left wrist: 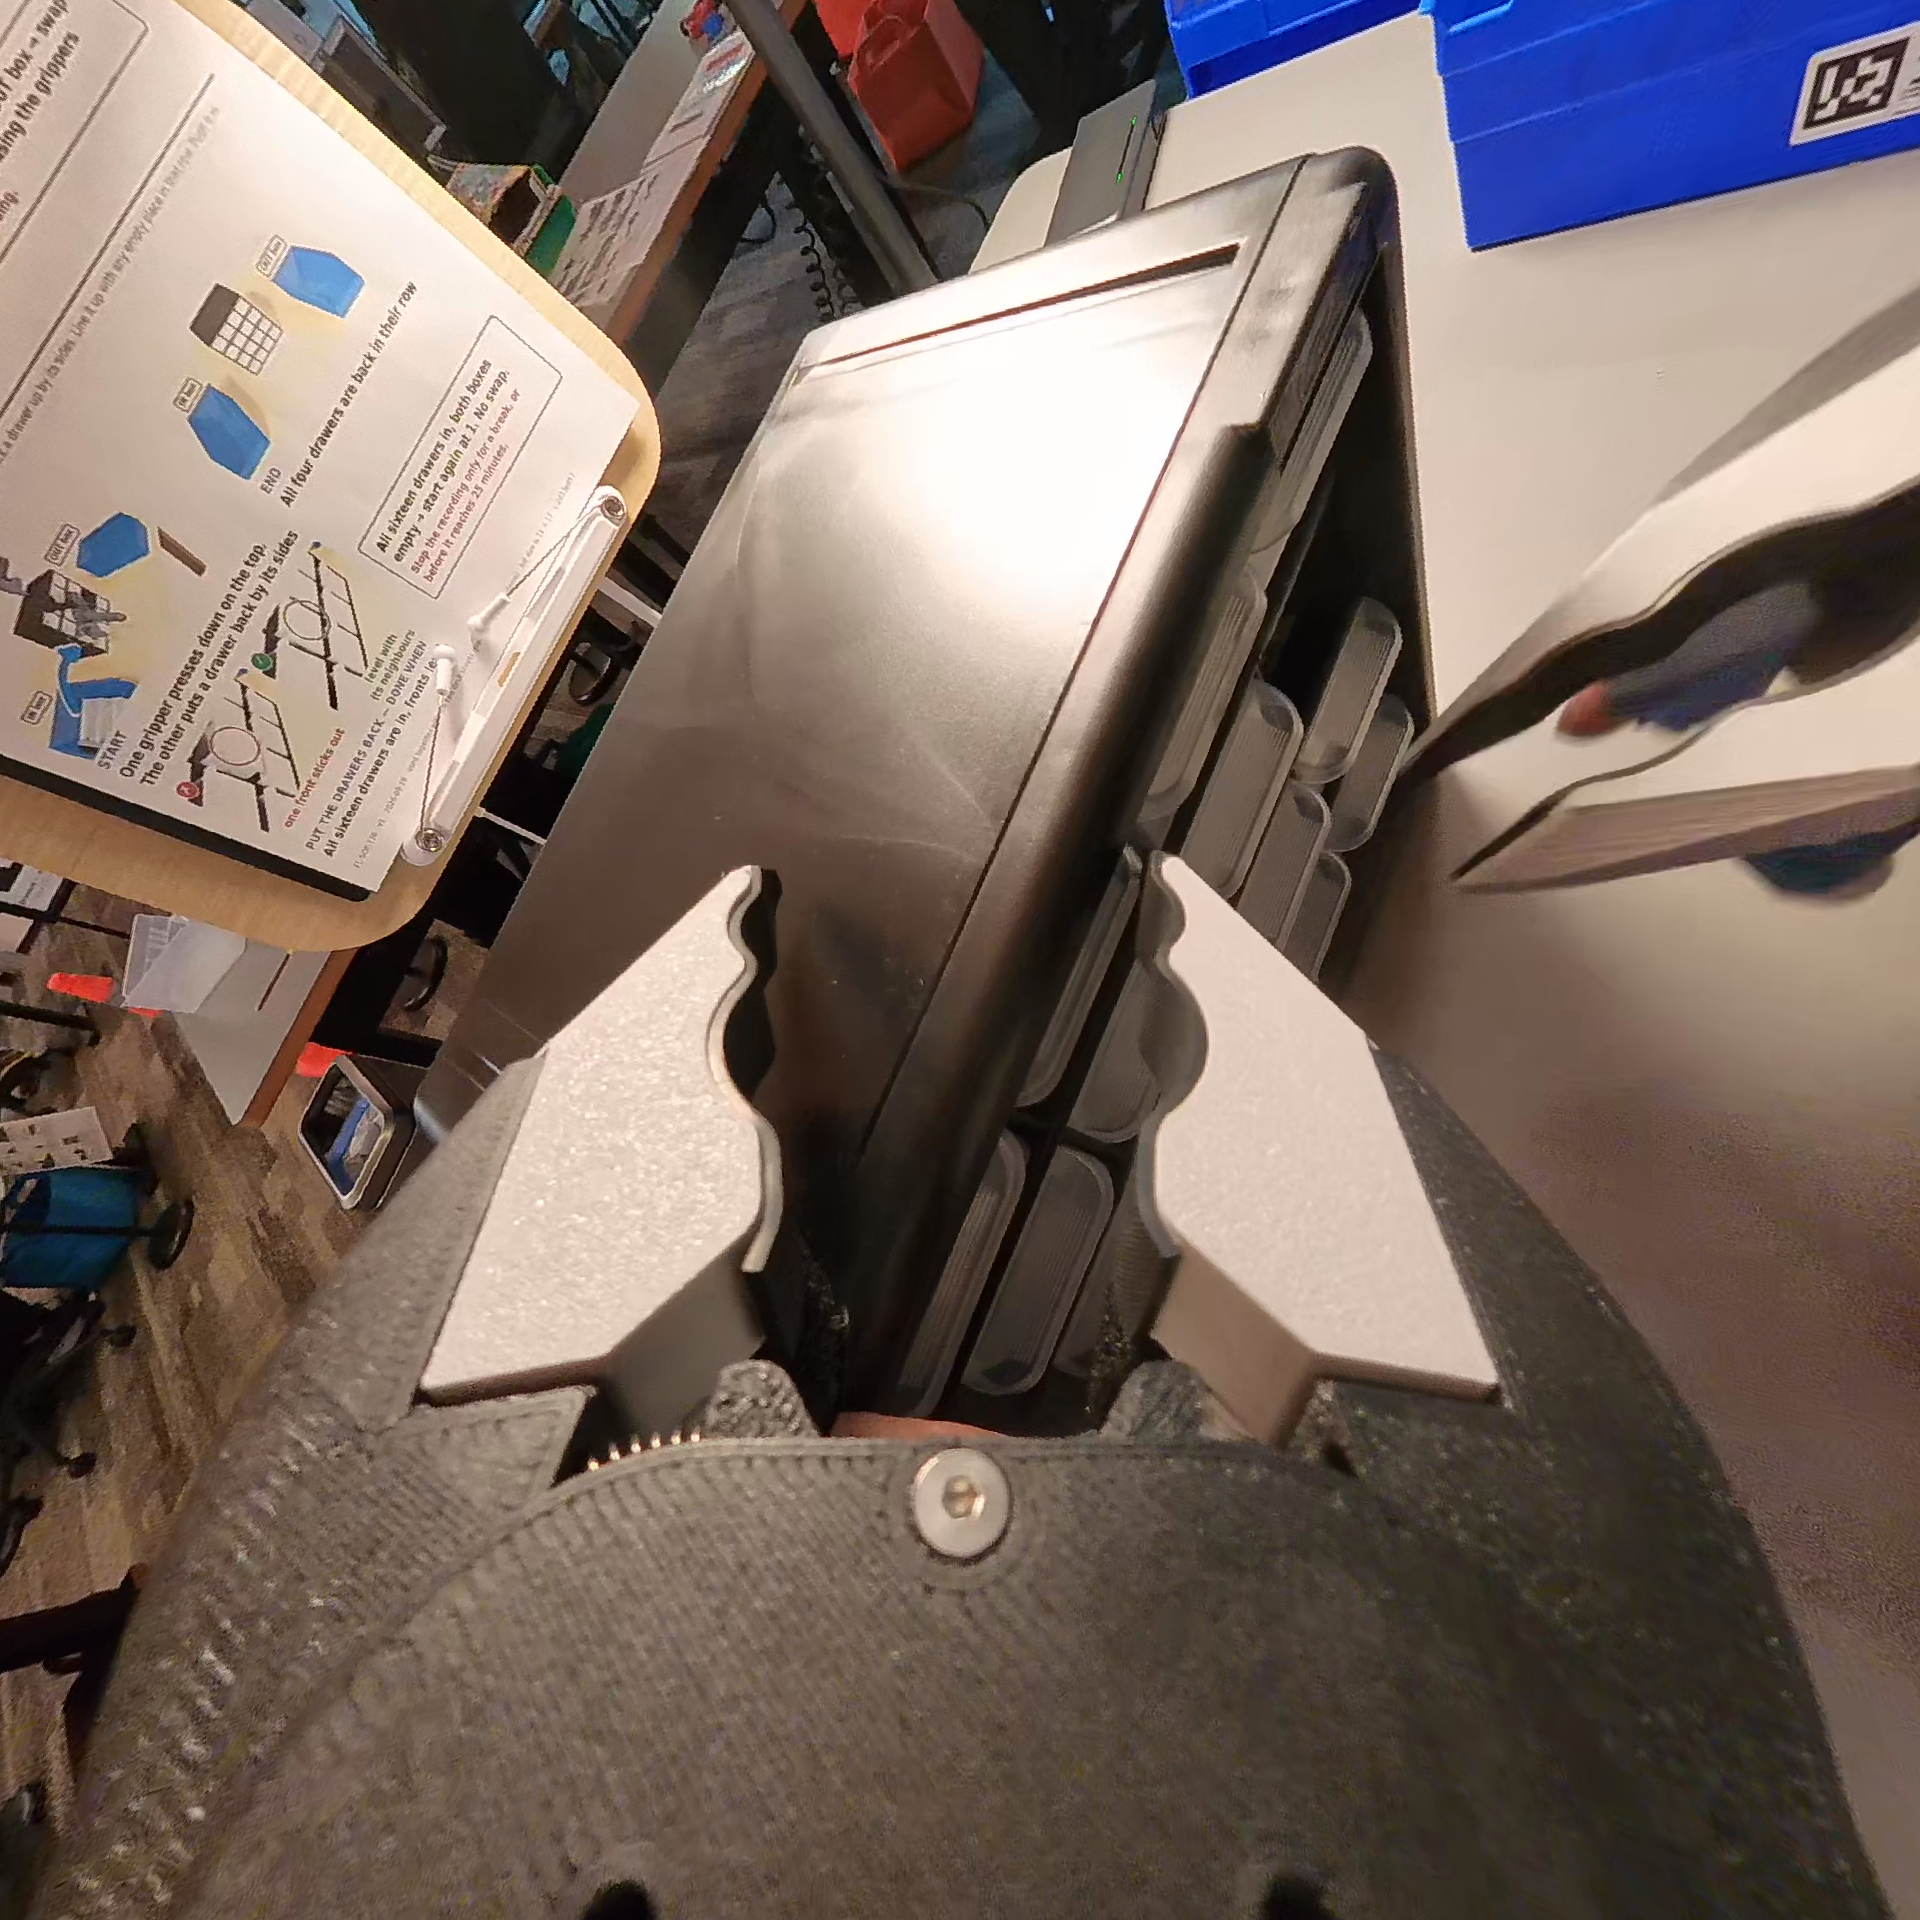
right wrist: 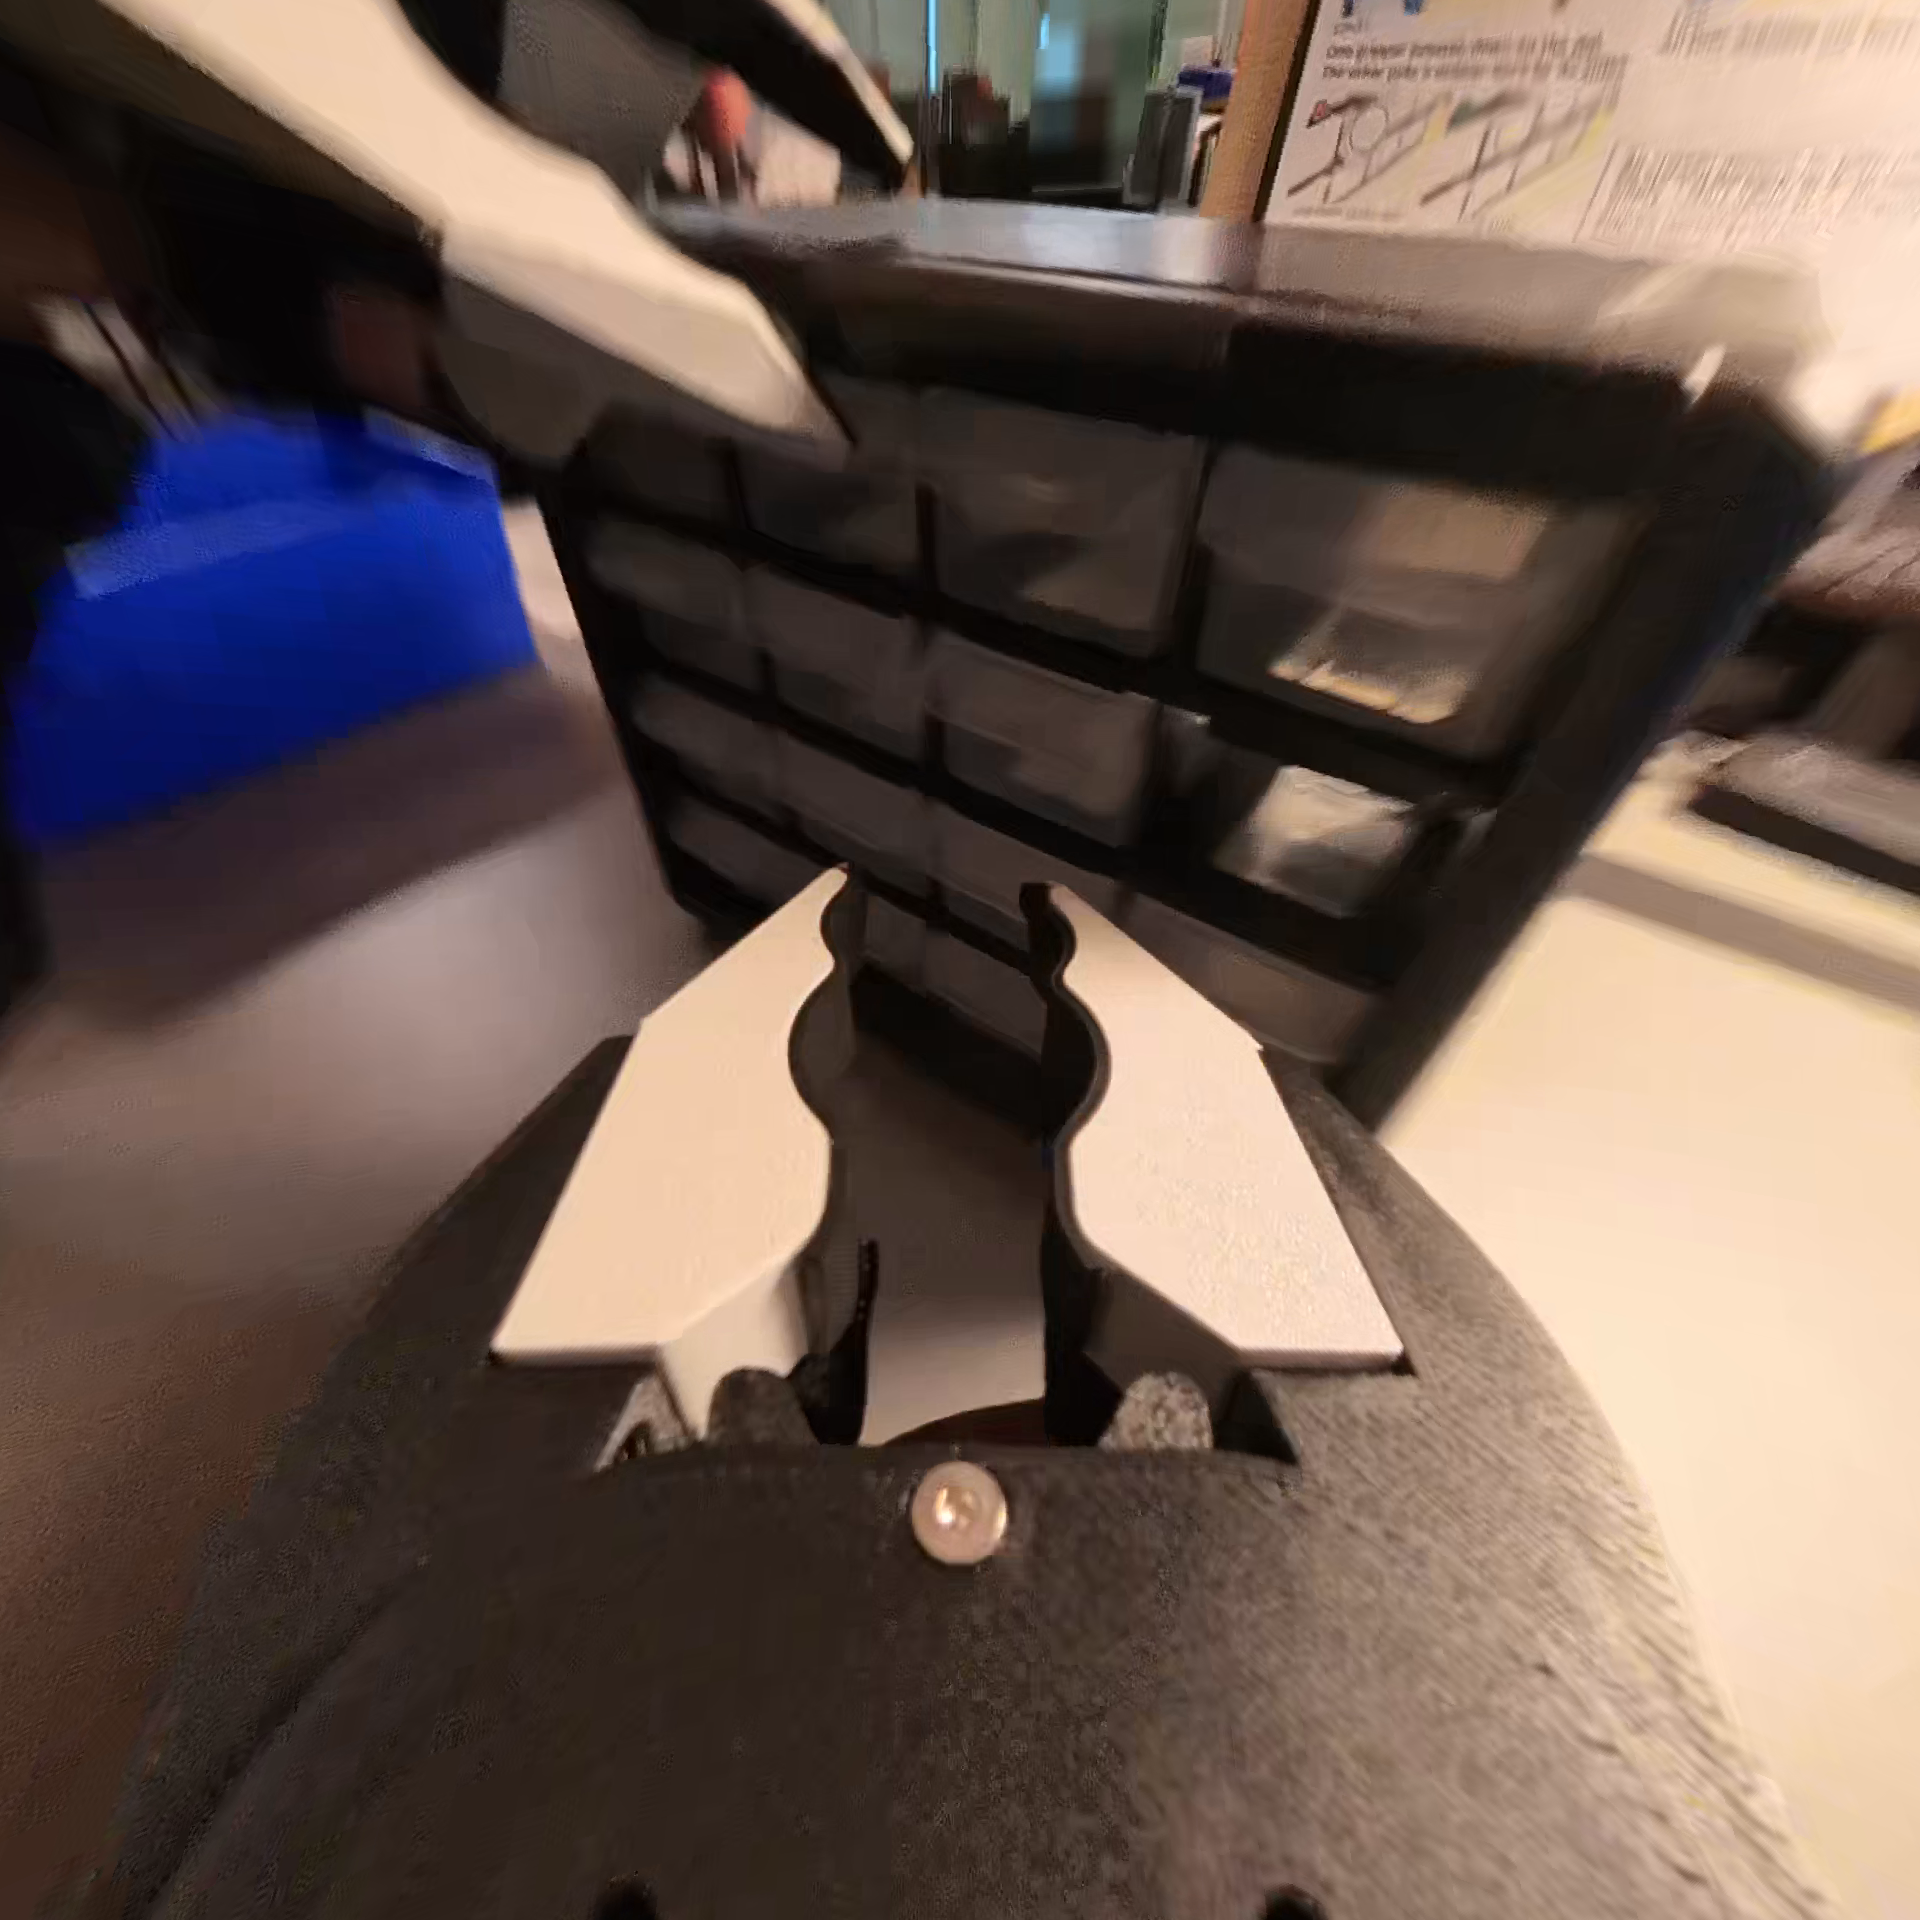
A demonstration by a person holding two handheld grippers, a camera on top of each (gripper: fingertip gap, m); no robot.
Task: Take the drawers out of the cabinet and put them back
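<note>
Black plastic cabinet (left wrist: pixel 997 644) with its grid of clear grey drawers (right wrist: pixel 1049 520) fills the middle of both views, sitting on a pale tabletop (right wrist: pixel 1662 1195). Every slot I can make out has a drawer in it, though the right wrist view is pretty smeared, so I wouldn't swear to the bottom row. The left gripper (left wrist: pixel 956 883) is parked over the cabinet's top front edge with its jaws wide, one white finger over the glossy top panel and the other down by the drawer fronts; I don't see the pads pinching anything. It looks like it's there to brace the box, so my tip is to press flat and firmly on the top so the cabinet can't slide or tip forward when a drawer gets tugged. The right gripper (right wrist: pixel 940 894) is low in the frame, aimed at the bottom rows, jaws at a narrowish gap with nothing between them, only tabletop and drawer fronts showing through. I'd guess the step in hand is closing in on a lower drawer. Come in square to the front, get both pads on the little handle lip, not the drawer body, then pull straight out and level so it doesn't bind on its rails. A blue plastic bin (right wrist: pixel 270 623) sits at the left of that frame, a handy drop spot.
</note>
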